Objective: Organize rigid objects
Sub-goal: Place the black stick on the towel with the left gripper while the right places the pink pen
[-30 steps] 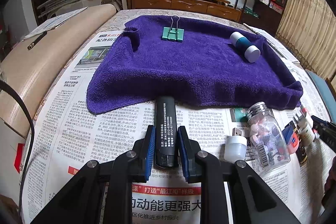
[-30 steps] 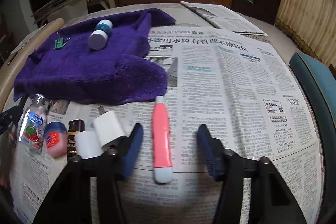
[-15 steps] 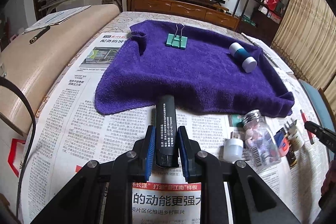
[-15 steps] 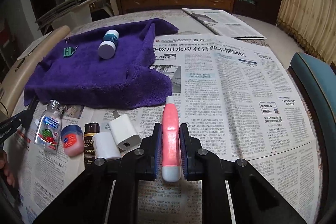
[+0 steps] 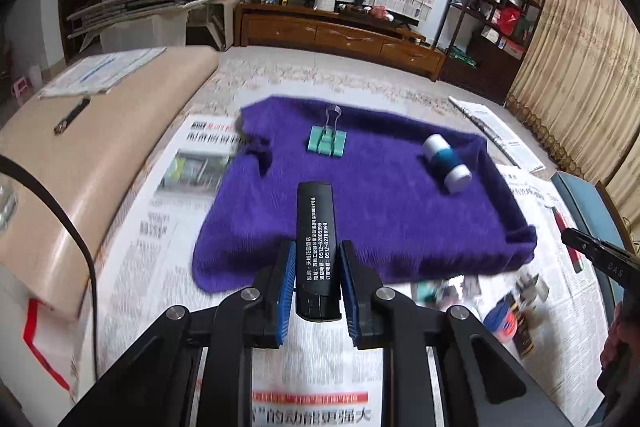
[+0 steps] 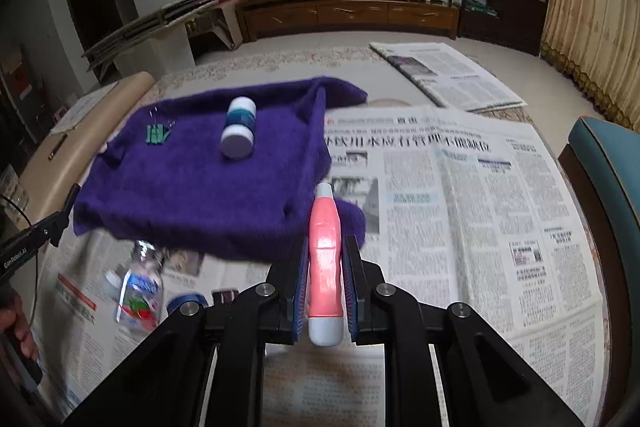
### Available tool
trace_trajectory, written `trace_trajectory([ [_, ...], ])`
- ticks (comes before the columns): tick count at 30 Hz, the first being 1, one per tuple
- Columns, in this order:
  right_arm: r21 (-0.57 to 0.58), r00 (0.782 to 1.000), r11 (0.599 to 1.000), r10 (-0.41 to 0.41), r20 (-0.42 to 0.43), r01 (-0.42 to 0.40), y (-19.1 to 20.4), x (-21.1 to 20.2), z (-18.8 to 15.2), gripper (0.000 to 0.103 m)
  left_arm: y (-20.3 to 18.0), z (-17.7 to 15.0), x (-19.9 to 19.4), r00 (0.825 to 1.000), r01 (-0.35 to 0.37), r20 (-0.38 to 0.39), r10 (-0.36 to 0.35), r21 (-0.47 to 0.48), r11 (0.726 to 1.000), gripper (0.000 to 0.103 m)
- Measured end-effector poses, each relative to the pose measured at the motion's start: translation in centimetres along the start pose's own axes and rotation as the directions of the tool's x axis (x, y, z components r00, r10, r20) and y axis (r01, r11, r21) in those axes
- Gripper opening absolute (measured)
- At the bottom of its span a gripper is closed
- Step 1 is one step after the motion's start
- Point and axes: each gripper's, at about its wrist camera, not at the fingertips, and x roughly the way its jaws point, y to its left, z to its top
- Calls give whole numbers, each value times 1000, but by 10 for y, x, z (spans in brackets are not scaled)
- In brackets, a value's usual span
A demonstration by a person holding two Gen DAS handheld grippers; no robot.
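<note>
My left gripper (image 5: 316, 259) is shut on a black lighter (image 5: 315, 227) with white print and holds it lifted over the near edge of the purple towel (image 5: 380, 203). My right gripper (image 6: 325, 255) is shut on a pink and white tube (image 6: 325, 247), raised above the newspaper by the towel's (image 6: 192, 187) right corner. On the towel lie a green binder clip (image 5: 326, 142) and a teal and white bottle (image 5: 446, 163); both also show in the right wrist view, the clip (image 6: 157, 134) and the bottle (image 6: 239, 133).
Several small items lie on the newspaper in front of the towel: a clear pill bottle (image 6: 138, 291), a blue-lidded jar (image 5: 502, 319) and a white charger (image 5: 534, 287). A beige cushion (image 5: 92, 147) runs along the left. A teal chair (image 6: 604, 163) stands at the right.
Both grippers have lifted their objects off the newspaper and moved forward toward the towel. The right gripper closed on the pink tube a second ago.
</note>
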Motion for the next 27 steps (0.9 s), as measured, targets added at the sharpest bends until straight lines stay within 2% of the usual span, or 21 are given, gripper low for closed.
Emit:
trace_trajectory([
  [8,-20,999,999,36,27,-35,19,28,61,16,-4,39,22,1000,-3,15,2,36,999,21],
  [14,-52,998,997,49,-28,-50,36,77,94,16,4,50,57,999,11,-31,-10,12,1000,21],
  [20,-92,995,995,31,-98,-40,45,127,102,16,2,51,89,997,7,-75,-4,38,999,21],
  [27,-114,990,993,7,-144,-24,44,154,100,16,-6,49,115,992,8,-126,3,84,996,21],
])
